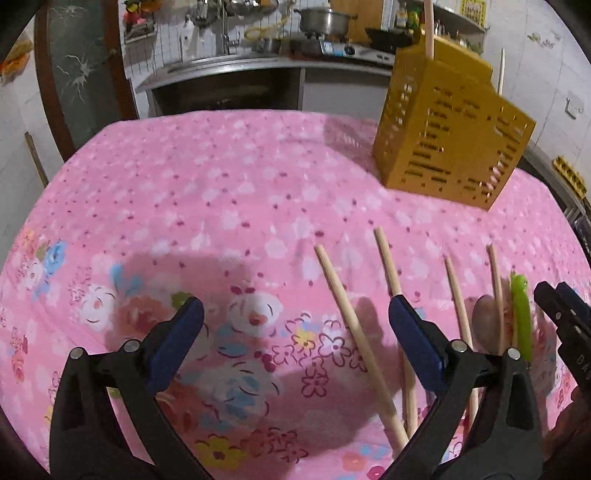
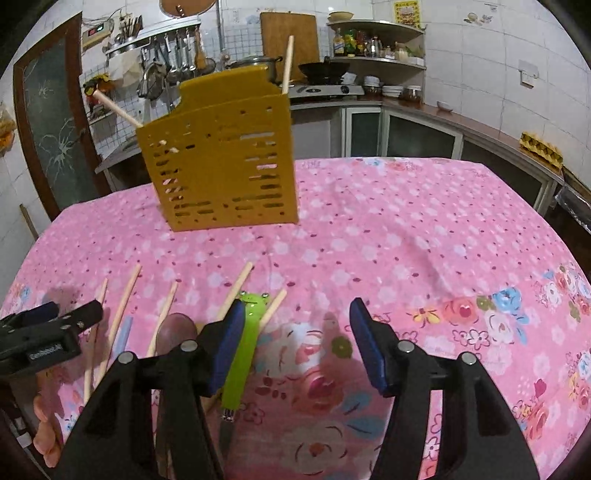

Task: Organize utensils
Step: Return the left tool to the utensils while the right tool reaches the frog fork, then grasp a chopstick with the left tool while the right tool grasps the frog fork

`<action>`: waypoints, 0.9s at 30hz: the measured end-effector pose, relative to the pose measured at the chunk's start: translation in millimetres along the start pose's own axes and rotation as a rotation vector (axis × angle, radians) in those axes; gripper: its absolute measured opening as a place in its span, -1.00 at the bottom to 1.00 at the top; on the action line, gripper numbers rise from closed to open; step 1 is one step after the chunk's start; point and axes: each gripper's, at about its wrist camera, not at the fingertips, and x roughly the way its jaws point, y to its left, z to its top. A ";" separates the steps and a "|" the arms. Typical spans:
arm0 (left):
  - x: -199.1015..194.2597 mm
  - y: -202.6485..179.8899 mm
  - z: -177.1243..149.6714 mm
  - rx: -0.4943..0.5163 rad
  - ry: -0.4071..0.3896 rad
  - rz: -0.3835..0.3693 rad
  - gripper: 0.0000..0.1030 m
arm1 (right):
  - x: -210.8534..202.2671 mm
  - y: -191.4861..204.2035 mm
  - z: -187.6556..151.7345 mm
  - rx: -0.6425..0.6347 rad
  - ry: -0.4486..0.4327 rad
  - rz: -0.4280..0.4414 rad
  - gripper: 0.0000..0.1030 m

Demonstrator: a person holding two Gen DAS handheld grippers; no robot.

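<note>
**Both grippers low over the loose utensils, nothing picked up**

Left gripper [image 1: 295,332]: jaws spread wide, empty, hanging over the pink floral tablecloth [image 1: 207,192]. Between its fingers, one wooden chopstick [image 1: 354,332] lying flat; a second chopstick [image 1: 388,258] passing under the right-hand blue pad, contact not clear from this angle.

Right gripper [image 2: 295,343]: jaws parted about halfway, gripping nothing, only cloth in the gap. Left-hand pad sitting over the green frog-handled utensil [image 2: 240,362] (metal end toward the camera, blurred, so fork or knife impossible to say); touching or just above, cannot tell.

Beside the green handle, to its left in the right wrist view: a dark brown spoon [image 2: 177,330], then several more chopsticks [image 2: 123,306] fanned on the cloth, all pointing roughly away from the camera.

Further back on the table, well apart from the loose pieces: the yellow slotted utensil holder [image 2: 221,166], upright, with two chopsticks [image 2: 287,62] already inside, leaning out over its rim.

Behind the table: kitchen counter with a steel pot [image 1: 325,20] on the stove
</note>
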 end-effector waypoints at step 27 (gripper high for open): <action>5.9 -16.6 0.6 0.067 0.004 -0.046 -0.52 | 25.0 6.4 -2.7 -0.027 0.126 0.073 -0.58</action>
